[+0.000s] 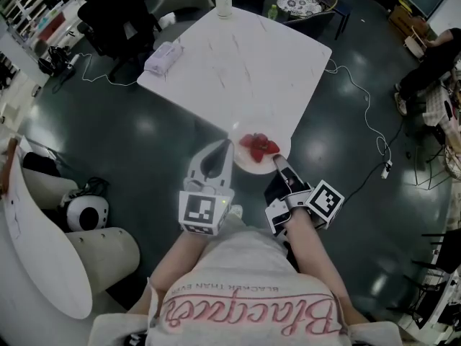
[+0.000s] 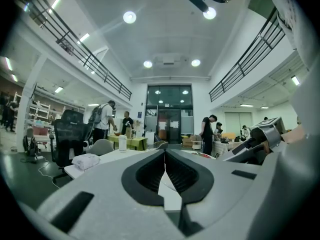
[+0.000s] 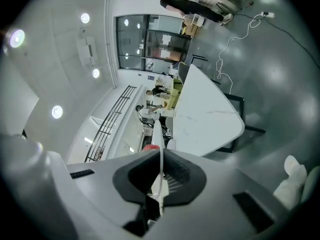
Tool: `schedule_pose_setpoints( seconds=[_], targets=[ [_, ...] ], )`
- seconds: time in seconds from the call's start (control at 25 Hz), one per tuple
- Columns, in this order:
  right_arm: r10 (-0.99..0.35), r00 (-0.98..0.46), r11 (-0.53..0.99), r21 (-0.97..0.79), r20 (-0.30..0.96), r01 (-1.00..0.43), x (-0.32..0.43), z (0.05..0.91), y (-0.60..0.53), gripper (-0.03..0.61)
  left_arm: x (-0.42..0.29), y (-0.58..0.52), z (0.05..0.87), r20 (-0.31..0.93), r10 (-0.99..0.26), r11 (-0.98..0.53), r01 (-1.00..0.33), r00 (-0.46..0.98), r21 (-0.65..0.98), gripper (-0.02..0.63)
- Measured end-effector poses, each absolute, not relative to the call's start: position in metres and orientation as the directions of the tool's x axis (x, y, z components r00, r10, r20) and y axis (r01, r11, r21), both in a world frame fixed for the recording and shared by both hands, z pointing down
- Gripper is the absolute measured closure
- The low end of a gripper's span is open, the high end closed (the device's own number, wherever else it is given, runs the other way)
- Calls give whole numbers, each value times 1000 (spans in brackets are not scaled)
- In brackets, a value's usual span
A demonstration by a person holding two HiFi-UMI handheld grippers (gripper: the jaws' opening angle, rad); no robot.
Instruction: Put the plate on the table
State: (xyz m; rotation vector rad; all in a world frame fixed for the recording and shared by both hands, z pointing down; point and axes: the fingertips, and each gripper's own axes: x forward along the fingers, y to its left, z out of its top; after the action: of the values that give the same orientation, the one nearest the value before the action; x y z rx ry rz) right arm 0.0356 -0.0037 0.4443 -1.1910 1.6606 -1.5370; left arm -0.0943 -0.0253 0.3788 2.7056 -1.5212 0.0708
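Lower centre: left gripper (image 2: 165, 151) jaws closed on thin white plate (image 2: 168, 193) rim, seen edge-on. Mid left: white table (image 2: 107, 159) with folded cloth (image 2: 86, 161) and cup (image 2: 122, 143); black office chair (image 2: 67, 136) further left. Right edge: other gripper (image 2: 260, 141). People standing in centre background.

— Legible print?
— On shirt (image 1: 248, 301), behind the fingers (image 1: 216, 163) of left gripper (image 1: 225, 144) and right gripper (image 1: 278, 161): small capitals "BLACKER THAN EVE…", upside down; next to it, large pink script, apparently "Blacquer", likewise inverted.
— Elsewhere?
— Too small to read.
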Motion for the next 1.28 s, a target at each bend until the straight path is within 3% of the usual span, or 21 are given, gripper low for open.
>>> schedule_pose_setpoints(
  seconds=[0.76,1.28],
  targets=[
    [-900,-395,-82,-963,182,-256,87,449,-101,568,-75,-116,408,113,-865,-484,-873,488,60,609],
    [-812,-548,-8,-941,203,-337,125,449,-253,568,-36,-229,415,145,-910,-385,-922,388,49,609]
  ],
)
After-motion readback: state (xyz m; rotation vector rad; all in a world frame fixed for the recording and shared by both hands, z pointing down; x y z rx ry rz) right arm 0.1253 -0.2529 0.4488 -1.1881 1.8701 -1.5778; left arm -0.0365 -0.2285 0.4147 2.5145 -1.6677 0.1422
